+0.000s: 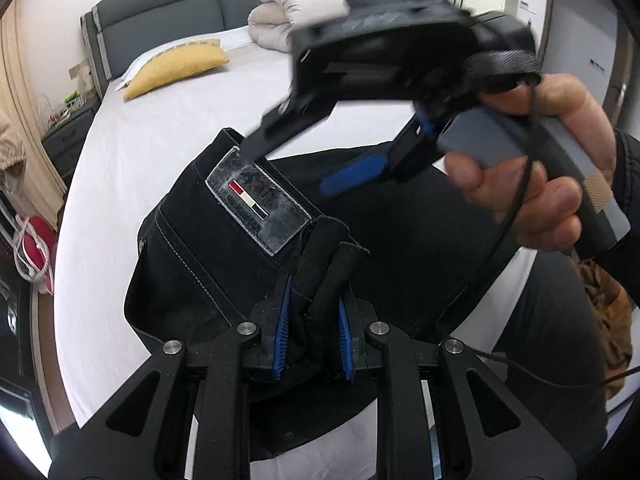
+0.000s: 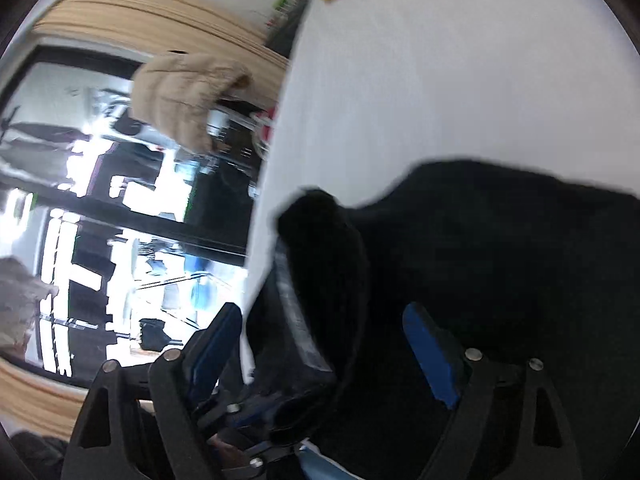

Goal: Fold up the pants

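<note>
Black pants [image 1: 224, 256] with a grey waistband patch [image 1: 258, 204] hang over a white bed [image 1: 152, 148]. My left gripper [image 1: 314, 320] is shut on a bunched fold of the waistband at the bottom of the left wrist view. My right gripper [image 1: 292, 168], held in a hand, is open above the waistband; one finger tip touches the patch. In the blurred right wrist view the right gripper [image 2: 324, 344] stands open around a raised fold of the black pants [image 2: 480, 260].
A yellow pillow [image 1: 176, 66] and a rolled white duvet [image 1: 288, 12] lie at the head of the bed by a grey headboard [image 1: 160, 16]. A nightstand [image 1: 66, 136] and a red bag [image 1: 34, 244] stand on the left.
</note>
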The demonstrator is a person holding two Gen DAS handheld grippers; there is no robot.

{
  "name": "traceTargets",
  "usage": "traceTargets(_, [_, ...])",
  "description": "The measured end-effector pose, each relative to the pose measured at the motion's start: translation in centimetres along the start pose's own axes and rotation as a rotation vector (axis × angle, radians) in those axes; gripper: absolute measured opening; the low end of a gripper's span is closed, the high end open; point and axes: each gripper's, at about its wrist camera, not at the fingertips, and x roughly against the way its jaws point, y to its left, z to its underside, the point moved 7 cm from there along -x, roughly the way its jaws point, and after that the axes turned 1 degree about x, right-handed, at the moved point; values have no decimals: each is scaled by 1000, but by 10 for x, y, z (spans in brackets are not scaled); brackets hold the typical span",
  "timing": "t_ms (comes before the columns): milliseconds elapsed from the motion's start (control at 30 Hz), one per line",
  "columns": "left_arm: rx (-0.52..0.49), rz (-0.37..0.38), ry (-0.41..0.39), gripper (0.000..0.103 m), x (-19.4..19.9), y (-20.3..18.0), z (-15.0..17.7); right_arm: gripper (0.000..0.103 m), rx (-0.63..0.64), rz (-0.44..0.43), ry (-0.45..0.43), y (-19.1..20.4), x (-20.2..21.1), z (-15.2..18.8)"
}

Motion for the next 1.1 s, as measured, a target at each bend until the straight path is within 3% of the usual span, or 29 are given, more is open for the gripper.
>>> traceTargets(100, [-28,-10,4,19,-3,-11,6,76,-23,-31,3,-3,-4,1])
traceTargets(133, [-35,-11,3,19,-1,-16,8,68,-15,-27,2,-2,-5,1])
traceTargets(267, [-56,-4,2,19,-1,-25,10,16,0,0,1,-3,-7,-6])
traceTargets(433, [-64,25,-5,19,-2,-31,6,12,52,37,-64,-2,10,-7])
traceTargets(633, [-116,91,-19,17,-13,-69,-21,11,38,55,-146,-23,52,-8])
traceTargets(833, [-196,162,-25,16,-38,-121,-48,10,-26,80,-212,-69,105,-6])
traceTargets(1100, [-247,204,32,15,-77,-157,-56,10,-107,89,-242,-124,128,4])
